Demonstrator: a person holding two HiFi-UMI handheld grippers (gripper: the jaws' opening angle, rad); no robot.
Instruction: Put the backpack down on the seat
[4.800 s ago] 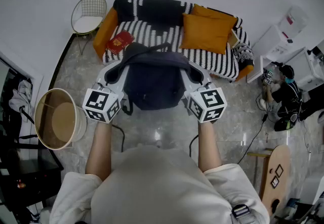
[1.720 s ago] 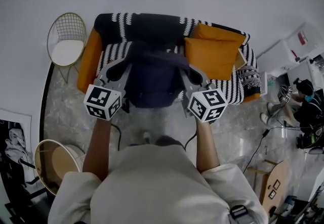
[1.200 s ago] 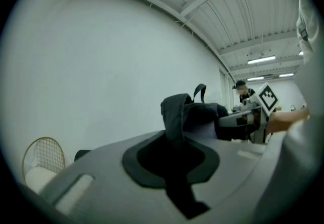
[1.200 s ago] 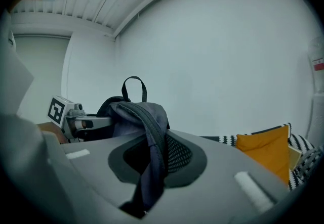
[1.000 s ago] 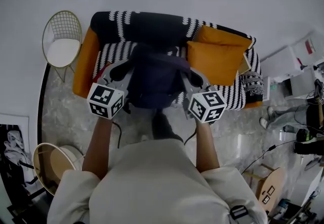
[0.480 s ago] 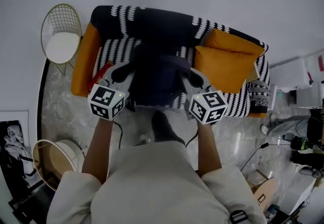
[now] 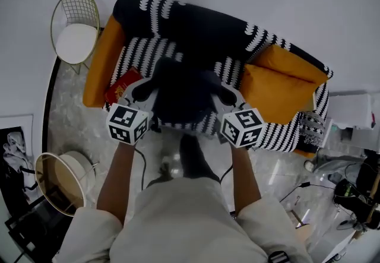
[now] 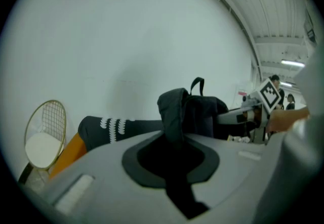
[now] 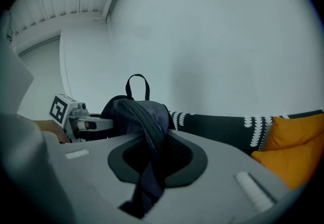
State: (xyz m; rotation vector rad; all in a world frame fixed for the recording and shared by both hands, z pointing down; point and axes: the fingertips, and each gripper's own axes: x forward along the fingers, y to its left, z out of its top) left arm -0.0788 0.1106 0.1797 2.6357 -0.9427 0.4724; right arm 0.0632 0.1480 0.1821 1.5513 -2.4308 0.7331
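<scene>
A dark navy backpack [image 7: 181, 92] hangs between my two grippers above the striped seat of the sofa [image 7: 136, 54]. My left gripper [image 7: 144, 91] is shut on the backpack's left shoulder strap [image 8: 173, 117]. At the other side my right gripper [image 7: 222, 94] is shut on the right shoulder strap [image 9: 148, 132]. In both gripper views the strap runs down through the jaws, and the bag's carry loop [image 9: 137, 84] stands up on top. The pack's underside is hidden, so I cannot tell whether it touches the seat.
Two orange cushions [image 7: 279, 86] lie on the sofa's right half. A red packet [image 7: 122, 85] lies on the seat at the left by the orange armrest. A gold wire chair [image 7: 74, 30] stands left of the sofa, a round basket [image 7: 59, 181] on the floor lower left, cables at right.
I have come closer to the sofa, which now lies right under the backpack. The view has swung so the sofa sits slanted. Both grippers have kept their hold on the straps.
</scene>
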